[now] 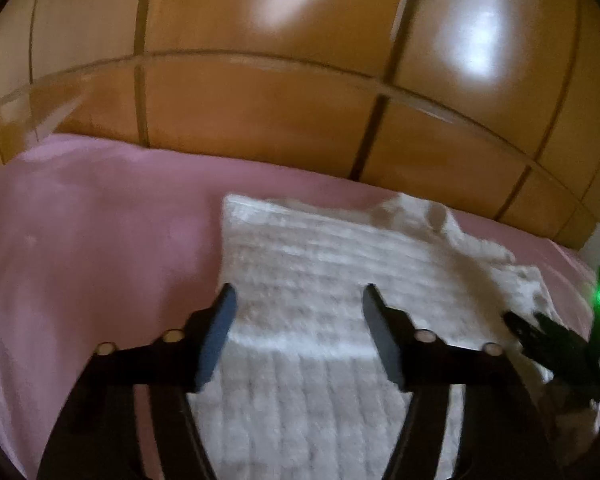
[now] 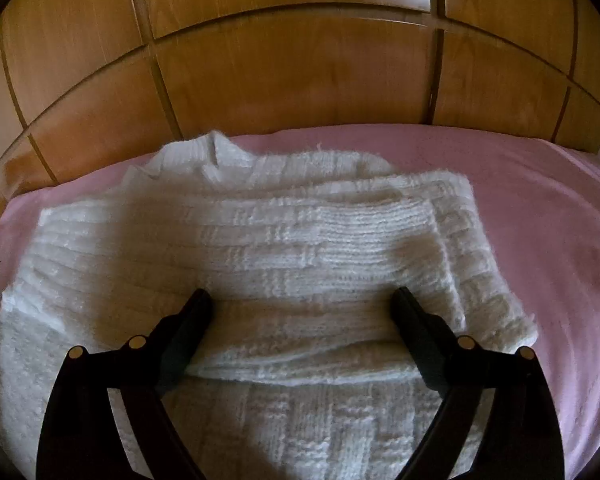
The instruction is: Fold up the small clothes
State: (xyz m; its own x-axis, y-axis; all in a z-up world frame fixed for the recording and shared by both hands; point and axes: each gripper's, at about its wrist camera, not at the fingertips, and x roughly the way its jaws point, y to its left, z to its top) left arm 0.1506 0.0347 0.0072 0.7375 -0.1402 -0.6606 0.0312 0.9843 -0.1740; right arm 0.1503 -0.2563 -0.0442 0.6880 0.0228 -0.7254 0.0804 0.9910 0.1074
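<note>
A white knitted sweater (image 1: 340, 264) lies flat on a pink bed sheet (image 1: 80, 240). My left gripper (image 1: 298, 300) is open and empty, hovering over the sweater's left part. In the right wrist view the sweater (image 2: 260, 248) has its right side folded over the body, with the collar at the far end. My right gripper (image 2: 302, 304) is open and empty above the folded layer's near edge. The right gripper also shows at the right edge of the left wrist view (image 1: 536, 332), over the sweater's right side.
A wooden panelled wardrobe (image 1: 280, 100) stands right behind the bed, also in the right wrist view (image 2: 300, 72). Bare pink sheet (image 2: 540, 220) lies to the right of the sweater and to its left in the left wrist view.
</note>
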